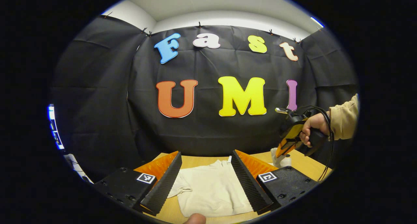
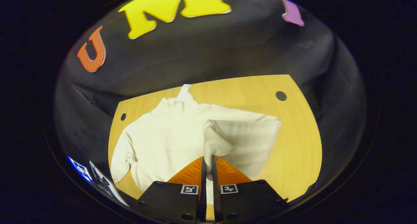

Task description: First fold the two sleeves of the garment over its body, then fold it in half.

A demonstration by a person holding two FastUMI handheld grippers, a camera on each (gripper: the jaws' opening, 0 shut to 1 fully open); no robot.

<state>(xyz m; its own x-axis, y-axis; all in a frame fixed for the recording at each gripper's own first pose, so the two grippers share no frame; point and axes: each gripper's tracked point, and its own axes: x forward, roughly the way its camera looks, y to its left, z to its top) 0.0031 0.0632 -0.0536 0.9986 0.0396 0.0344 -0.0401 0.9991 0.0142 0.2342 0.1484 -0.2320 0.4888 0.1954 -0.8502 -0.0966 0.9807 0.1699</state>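
Left gripper view: left gripper at 6 o'clock, jaws wide apart, holding nothing, hanging over garment on table. Square marker tags on both finger mounts; no readable writing. Right gripper at 3 o'clock, held by hand, tips at a bit of cloth; opening hard to judge here.

Right gripper view: right gripper at 6 o'clock, jaws nearly closed, pinching sleeve cuff. Sleeve folded across garment body. Garment lies centre-left on table, white tag at collar, 12 o'clock, text unreadable.
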